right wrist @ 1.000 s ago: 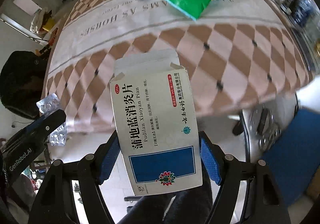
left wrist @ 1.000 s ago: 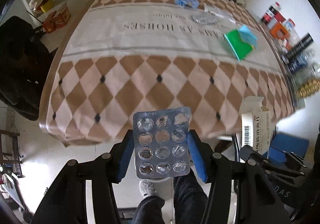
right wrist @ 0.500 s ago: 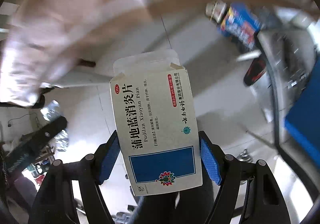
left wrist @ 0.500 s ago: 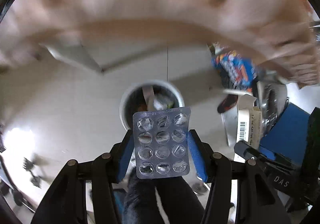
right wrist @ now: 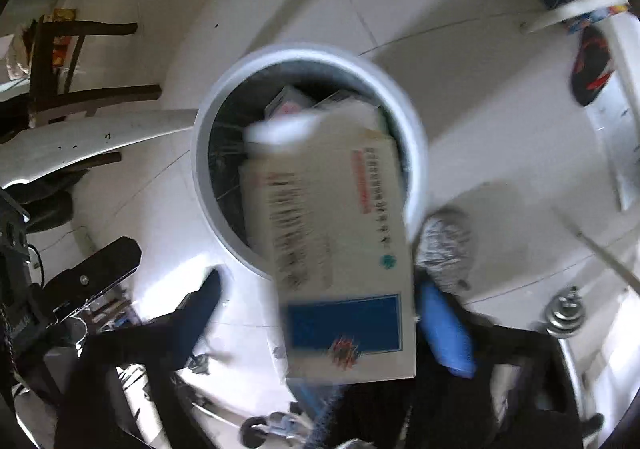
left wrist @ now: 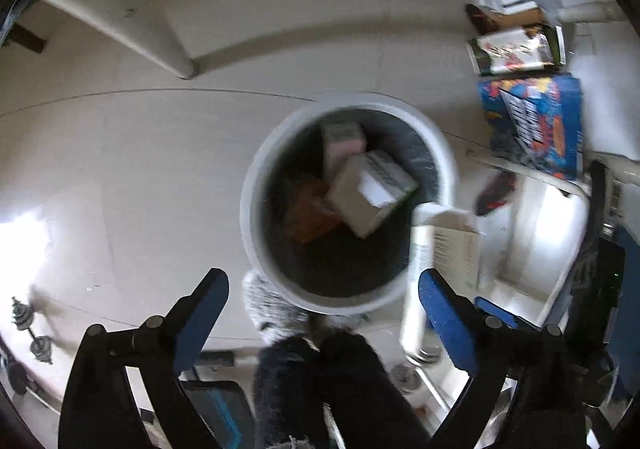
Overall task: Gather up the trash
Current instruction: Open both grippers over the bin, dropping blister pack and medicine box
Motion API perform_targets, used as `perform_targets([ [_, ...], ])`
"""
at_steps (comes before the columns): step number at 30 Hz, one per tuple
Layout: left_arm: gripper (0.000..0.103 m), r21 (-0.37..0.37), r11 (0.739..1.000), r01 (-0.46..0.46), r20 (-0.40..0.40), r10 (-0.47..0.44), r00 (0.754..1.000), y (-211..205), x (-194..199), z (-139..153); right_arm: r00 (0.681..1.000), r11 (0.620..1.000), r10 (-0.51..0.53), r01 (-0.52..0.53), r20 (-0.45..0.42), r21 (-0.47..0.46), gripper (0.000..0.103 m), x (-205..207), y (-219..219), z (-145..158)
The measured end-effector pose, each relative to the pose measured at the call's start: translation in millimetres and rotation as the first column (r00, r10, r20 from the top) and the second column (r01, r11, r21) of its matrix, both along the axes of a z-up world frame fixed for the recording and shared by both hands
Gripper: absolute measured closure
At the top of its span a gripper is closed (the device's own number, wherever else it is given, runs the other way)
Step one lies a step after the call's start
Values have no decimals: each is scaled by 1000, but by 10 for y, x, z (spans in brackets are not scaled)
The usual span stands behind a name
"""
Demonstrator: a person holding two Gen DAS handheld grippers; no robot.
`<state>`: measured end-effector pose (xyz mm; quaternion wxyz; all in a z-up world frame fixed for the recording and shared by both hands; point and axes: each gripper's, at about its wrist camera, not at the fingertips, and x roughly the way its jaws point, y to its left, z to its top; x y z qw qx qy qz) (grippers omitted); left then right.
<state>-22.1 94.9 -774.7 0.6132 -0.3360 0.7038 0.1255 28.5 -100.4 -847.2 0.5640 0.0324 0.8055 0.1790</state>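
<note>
Two-handed dump: springs the left gripper [left wrist: 322,281] wide and empty, blister pack gone since a second ago, loosens the right gripper [right wrist: 320,285] off the medicine box [right wrist: 344,209], tipping towards twelve o'clock into the white bin [left wrist: 248,209], nearly binned.

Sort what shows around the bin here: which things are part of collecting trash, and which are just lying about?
Job:
- bin
- medicine box, leaving the open right gripper
- boxes already in the bin
- left gripper, open, nothing in it

Lying about:
- colourful carton
- dumbbell
- shoe
- wooden chair
</note>
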Motion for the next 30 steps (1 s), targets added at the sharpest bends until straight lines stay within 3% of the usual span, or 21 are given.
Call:
perform_targets([
  [6,6,186,982,18,-13,-16,1000,52,-190,234,997,998,61,-60,44,-34,0,-91,24,131],
  [18,6,214,974,76,-61,-64,996,-300,-294,810,950,953,248,-205,189,-223,0,-78,-49,909],
  [23,6,232,969,79,-57,-67,996,-372,-337,1263,936,947,272,-218,226,-238,0,-92,-85,1485],
  [30,6,257,964,71,-16,-69,997,-435,-361,2111,924,948,280,-224,261,-224,0,-142,-130,2422],
])
